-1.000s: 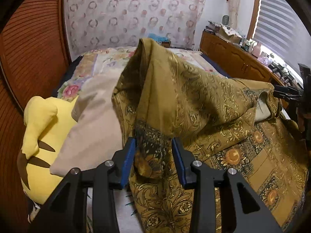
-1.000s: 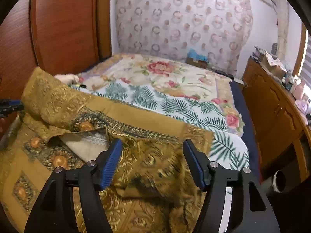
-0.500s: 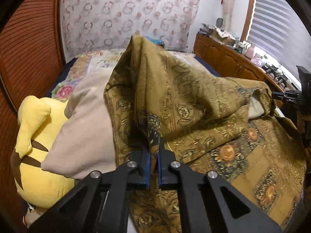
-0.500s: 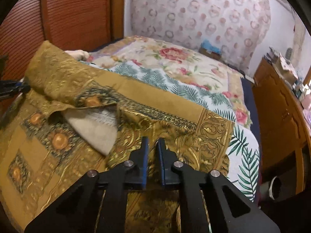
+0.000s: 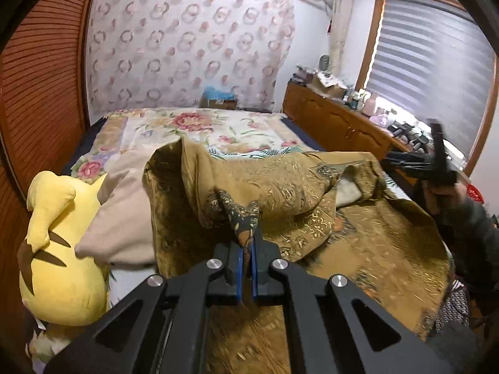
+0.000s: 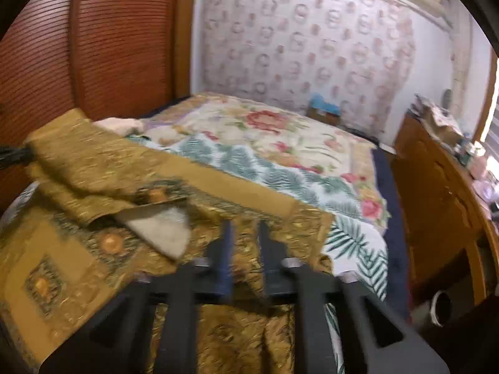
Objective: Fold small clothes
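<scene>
A gold patterned cloth (image 5: 280,187) with dark borders lies rumpled across the near part of the bed. My left gripper (image 5: 246,243) is shut on a bunched dark-edged fold of it and holds that fold raised. In the right wrist view the same cloth (image 6: 93,162) spreads out below, with a white lining patch (image 6: 162,227) showing. My right gripper (image 6: 244,230) hovers over the cloth's right edge, blurred, its jaws opening; cloth shows through the gap and the pads do not press it. The left wrist view shows the right gripper (image 5: 414,162) far right, held by a hand.
A yellow plush toy (image 5: 59,249) and a beige pillow (image 5: 121,215) lie left of the cloth. The floral quilt (image 6: 280,143) covers the bed beyond. A wooden dresser (image 5: 336,124) with clutter runs along the right. Louvred wooden doors (image 5: 40,78) stand at the left.
My left gripper shut on the cloth fold and pulled it back and up. My right gripper shut over the cloth's edge, then its jaws parted again.
</scene>
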`<state>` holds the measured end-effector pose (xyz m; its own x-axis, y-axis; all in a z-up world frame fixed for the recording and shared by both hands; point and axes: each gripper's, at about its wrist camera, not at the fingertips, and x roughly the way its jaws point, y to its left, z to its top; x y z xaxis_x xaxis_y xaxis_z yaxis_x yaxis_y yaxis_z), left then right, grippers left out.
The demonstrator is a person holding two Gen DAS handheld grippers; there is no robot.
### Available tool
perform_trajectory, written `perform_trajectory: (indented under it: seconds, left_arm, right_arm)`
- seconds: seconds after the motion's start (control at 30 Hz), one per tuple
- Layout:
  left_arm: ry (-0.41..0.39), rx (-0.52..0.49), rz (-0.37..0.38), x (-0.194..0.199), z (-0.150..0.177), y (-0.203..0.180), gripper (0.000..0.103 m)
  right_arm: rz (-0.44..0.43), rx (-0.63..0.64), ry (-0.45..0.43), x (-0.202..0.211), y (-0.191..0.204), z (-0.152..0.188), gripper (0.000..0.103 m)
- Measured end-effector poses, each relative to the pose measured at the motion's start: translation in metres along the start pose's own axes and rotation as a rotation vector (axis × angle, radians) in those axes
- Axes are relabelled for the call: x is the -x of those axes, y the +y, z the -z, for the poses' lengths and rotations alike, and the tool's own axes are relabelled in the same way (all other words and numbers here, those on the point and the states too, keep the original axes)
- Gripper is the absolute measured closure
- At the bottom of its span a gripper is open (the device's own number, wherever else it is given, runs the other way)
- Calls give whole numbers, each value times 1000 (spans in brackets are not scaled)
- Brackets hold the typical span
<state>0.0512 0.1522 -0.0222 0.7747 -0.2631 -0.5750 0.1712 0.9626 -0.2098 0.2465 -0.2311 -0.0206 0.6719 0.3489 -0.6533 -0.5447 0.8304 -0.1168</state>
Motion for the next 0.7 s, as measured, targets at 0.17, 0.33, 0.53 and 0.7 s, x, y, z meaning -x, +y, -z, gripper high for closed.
perform_trajectory:
  seconds: [0.17,0.33,0.53,0.7]
  left_arm:
    - [25,19,-16,-2,16,4,102]
    - [52,29,-32,-14,25,5,102]
    - [38,36,-18,-11,29,4,102]
    - [-17,51,9,12,30,-5,102]
  right_arm:
    - [-16,-39,39,-20,-7,8,49]
    - [7,-28,95,-49,-8,11,49]
    - [-34,-95,129,-60,-23,17,70]
    - [-116,-64,75,-30,-11,28,101]
